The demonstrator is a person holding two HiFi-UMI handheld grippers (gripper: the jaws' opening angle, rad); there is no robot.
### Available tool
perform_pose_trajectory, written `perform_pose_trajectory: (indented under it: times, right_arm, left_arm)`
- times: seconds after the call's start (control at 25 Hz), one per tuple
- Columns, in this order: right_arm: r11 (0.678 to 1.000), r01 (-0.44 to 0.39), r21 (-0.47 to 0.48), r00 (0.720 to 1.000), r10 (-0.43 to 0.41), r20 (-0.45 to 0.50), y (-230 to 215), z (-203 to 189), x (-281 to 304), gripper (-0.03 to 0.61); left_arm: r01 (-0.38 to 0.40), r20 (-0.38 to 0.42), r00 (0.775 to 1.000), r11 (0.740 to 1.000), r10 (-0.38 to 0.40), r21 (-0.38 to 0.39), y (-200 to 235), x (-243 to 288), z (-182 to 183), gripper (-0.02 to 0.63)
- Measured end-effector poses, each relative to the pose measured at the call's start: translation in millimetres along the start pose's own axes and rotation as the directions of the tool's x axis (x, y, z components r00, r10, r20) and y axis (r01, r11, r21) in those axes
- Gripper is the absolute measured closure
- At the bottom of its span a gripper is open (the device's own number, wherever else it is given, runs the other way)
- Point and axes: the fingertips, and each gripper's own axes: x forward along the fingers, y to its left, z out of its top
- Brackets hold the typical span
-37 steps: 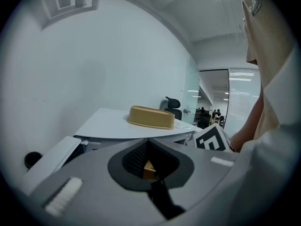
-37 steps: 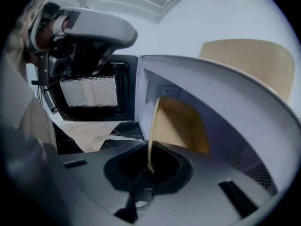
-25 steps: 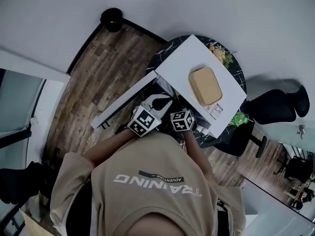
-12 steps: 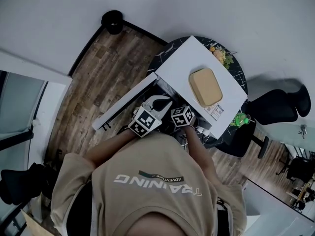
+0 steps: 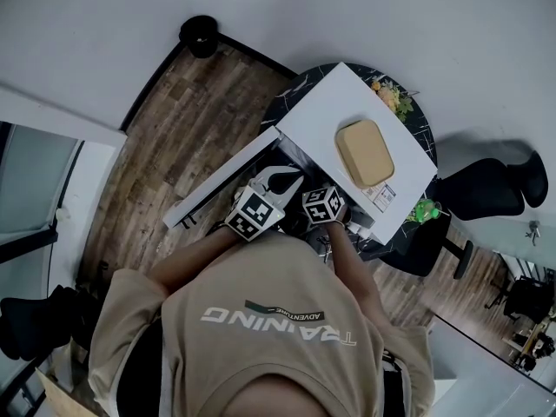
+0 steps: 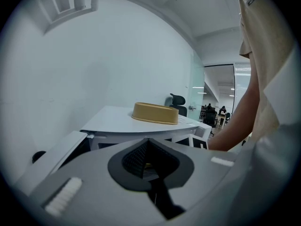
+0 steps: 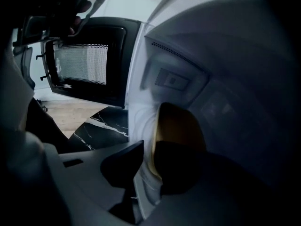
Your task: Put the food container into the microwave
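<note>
The white microwave (image 5: 323, 115) stands on a black marble table (image 5: 285, 91) with its door (image 5: 221, 179) swung open to the left. My right gripper (image 5: 324, 205) reaches into the cavity; its tips are hidden in the head view. In the right gripper view, that gripper (image 7: 148, 155) is shut on the rim of a tan and white food container (image 7: 181, 126) inside the dim cavity, with the mesh door (image 7: 83, 62) at the left. My left gripper (image 5: 279, 182) hovers in front of the opening, jaws together and empty (image 6: 148, 143). A second tan container (image 5: 363, 152) (image 6: 155, 113) sits on the microwave's top.
Flowers (image 5: 392, 95) and a small green figure (image 5: 423, 208) stand on the table by the microwave. A black office chair (image 5: 486, 189) is at the right. A black round object (image 5: 199, 31) sits on the wood floor by the wall.
My right gripper has edged slightly further toward the microwave cavity. The left gripper and the door have barely moved.
</note>
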Motion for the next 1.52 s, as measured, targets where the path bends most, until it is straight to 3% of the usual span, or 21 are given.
perform_pose_trajectory:
  times: [0.16,0.32,0.56,0.64,0.84,1.0,1.2,1.36,1.52]
  right_arm:
    - [0.999,0.043,0.001,0.999,-0.043,0.015,1,-1,-13,0.488]
    - [0.989,0.097,0.114,0.994,-0.102,0.038,-1,-3,-36,0.488]
    - [0.922,0.116,0.370,0.984,-0.158,0.085,-8,-8,-80,0.495]
    - [0.906,0.110,0.409,0.983,-0.160,0.090,-5,-13,-90,0.543]
    - [0.868,0.066,0.493,0.980,-0.149,0.132,6,-14,-118,0.566]
    - [0.859,0.012,0.511,0.974,-0.125,0.187,16,-5,-146,0.568]
    - [0.872,-0.029,0.489,0.957,-0.117,0.266,15,13,-183,0.568]
    - [0.874,0.003,0.485,0.921,-0.191,0.339,-5,31,-215,0.568]
    - [0.869,0.035,0.494,0.883,-0.258,0.392,-29,48,-242,0.568]
  left_arm:
    - [0.007,-0.006,1.000,1.000,-0.007,-0.002,-3,-4,-6,0.611]
    - [0.025,-0.005,1.000,0.999,-0.024,0.021,-7,-10,-2,0.611]
    - [0.051,-0.006,0.999,0.998,-0.051,0.038,-18,-16,-1,0.611]
    - [0.064,-0.006,0.998,0.997,-0.063,0.049,-20,-16,0,0.611]
    - [0.086,-0.014,0.996,0.994,-0.085,0.074,-28,-18,2,0.611]
    - [0.108,-0.016,0.994,0.989,-0.107,0.097,-38,-20,7,0.611]
    - [0.116,0.011,0.993,0.983,-0.118,0.140,-44,-25,24,0.611]
    - [0.118,0.028,0.992,0.979,-0.124,0.169,-44,-31,47,0.611]
    - [0.093,0.100,0.988,0.977,-0.114,0.191,-37,-39,88,0.611]
